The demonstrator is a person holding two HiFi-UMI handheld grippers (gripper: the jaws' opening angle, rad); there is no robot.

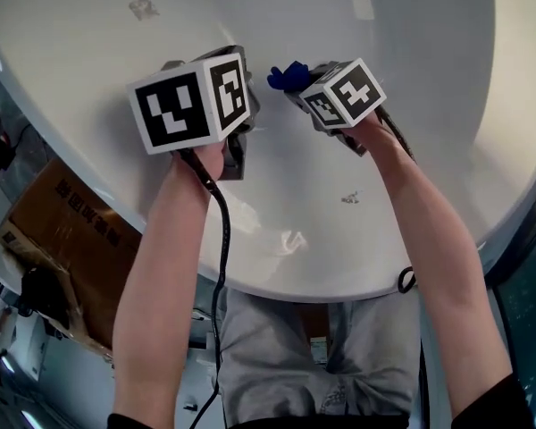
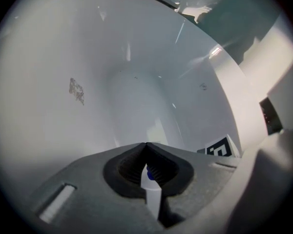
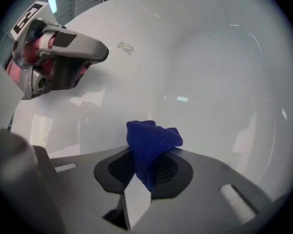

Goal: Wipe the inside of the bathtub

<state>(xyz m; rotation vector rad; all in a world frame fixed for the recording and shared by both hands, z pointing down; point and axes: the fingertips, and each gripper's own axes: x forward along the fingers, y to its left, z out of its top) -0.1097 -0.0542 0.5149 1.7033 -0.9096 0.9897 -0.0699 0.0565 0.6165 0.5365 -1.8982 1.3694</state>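
Note:
The white bathtub [image 1: 402, 25] fills the head view, and both grippers hang over its inside. My right gripper [image 1: 297, 86] is shut on a bunched blue cloth [image 1: 287, 76]; in the right gripper view the cloth [image 3: 152, 141] sticks up from between the jaws of the right gripper [image 3: 149, 165], above the tub's wall [image 3: 219, 82]. My left gripper [image 1: 243, 77] is to its left, mostly behind its marker cube. Its jaws are shut in the left gripper view [image 2: 146, 152], with nothing gripped that I can make out. A grey smudge [image 1: 143, 7] marks the tub wall ahead, the same smudge [image 2: 76, 90] that shows left of the left gripper.
A smaller mark [image 1: 350, 197] lies on the tub's near slope, close to the rim [image 1: 339, 286]. A brown cardboard box [image 1: 67, 239] sits outside the tub at the left. A black cable [image 1: 221, 239] hangs from the left gripper.

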